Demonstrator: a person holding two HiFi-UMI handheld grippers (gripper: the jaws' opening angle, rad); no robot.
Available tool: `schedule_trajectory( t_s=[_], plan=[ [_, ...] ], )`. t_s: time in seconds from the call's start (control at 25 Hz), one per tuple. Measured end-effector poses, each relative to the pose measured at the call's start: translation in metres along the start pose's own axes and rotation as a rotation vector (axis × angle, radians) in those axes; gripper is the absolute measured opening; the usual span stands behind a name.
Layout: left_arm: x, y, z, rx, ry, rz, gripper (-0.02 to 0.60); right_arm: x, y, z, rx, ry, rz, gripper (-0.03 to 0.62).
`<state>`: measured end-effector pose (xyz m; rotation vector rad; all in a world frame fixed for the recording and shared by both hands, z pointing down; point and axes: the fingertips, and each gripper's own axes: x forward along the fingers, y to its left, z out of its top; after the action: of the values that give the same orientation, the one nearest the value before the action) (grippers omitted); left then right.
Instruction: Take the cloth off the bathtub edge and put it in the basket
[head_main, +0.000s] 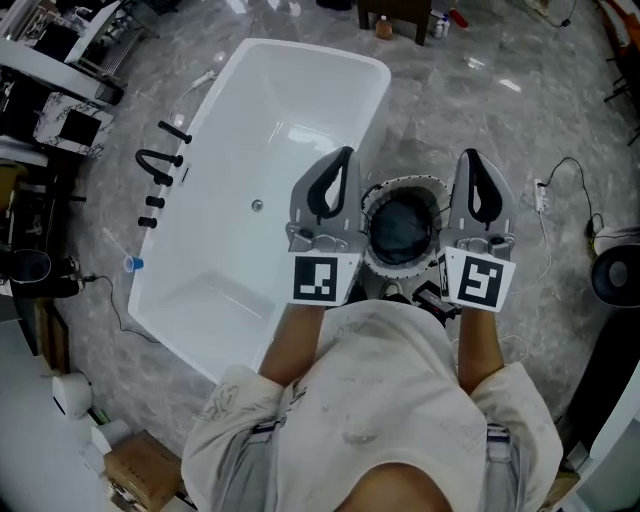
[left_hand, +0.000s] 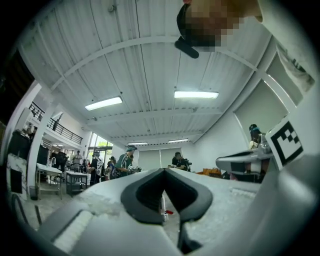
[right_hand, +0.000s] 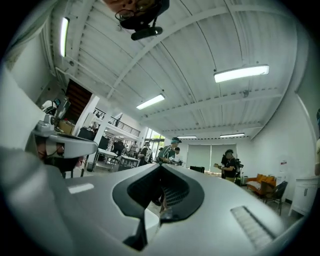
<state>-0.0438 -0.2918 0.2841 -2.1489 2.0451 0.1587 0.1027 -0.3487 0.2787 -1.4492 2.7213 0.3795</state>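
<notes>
Bathtub (head_main: 290, 120): one is standing on the floor.
Basket (head_main: 372, 205): one is standing beside the tub.
Cloth (head_main: 402, 228): one is lying inside the basket.
Grippers: two are showing, the left gripper (head_main: 346, 155) and the right gripper (head_main: 468, 156).
Marker cubes: two are showing, one cube (head_main: 325, 279) on the left, one cube (head_main: 478, 281) on the right.

A grey marbled stone floor (head_main: 450, 110) carries a set of black curved tap fittings (head_main: 160, 165) at the head view's left, with a small blue cup (head_main: 133, 264) lying just below them. A white power strip (head_main: 541, 196) trails a thin black cable (head_main: 575, 165) at the right. A brown cardboard box (head_main: 140, 470) sits in the lower left corner and a small brown bottle (head_main: 384, 27) stands by dark wooden furniture (head_main: 395, 12) at the top, while the gripper views show a white ribbed ceiling (left_hand: 140, 60) with long bright strip lamps (left_hand: 196, 94) above several standing people (left_hand: 125, 162) far off in the hall.
</notes>
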Motion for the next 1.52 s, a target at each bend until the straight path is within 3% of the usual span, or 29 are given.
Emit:
schedule_trajectory(
  t_s=[0.16, 0.28, 0.88, 1.08, 1.52],
  plan=[
    [-0.016, 0.024, 0.003, 0.023, 0.016, 0.087, 0.000, 0.017, 0.029, 0.003, 0.033, -0.003, 0.097, 0.003],
    [-0.037, 0.046, 0.004, 0.047, 0.025, 0.178, 0.000, 0.025, 0.065, 0.009, 0.079, -0.038, 0.230, 0.003],
    [-0.228, 0.180, 0.016, 0.138, 0.083, 0.711, 0.000, 0.029, 0.311, 0.046, 0.183, -0.129, 0.775, 0.003],
    [-0.301, 0.203, 0.015, 0.168, 0.094, 0.896, 0.000, 0.009, 0.389, 0.049, 0.229, -0.135, 0.967, 0.003],
    [-0.423, 0.216, 0.029, 0.216, 0.097, 1.186, 0.000, -0.051, 0.499, 0.072, 0.233, -0.184, 1.231, 0.003]
  ],
)
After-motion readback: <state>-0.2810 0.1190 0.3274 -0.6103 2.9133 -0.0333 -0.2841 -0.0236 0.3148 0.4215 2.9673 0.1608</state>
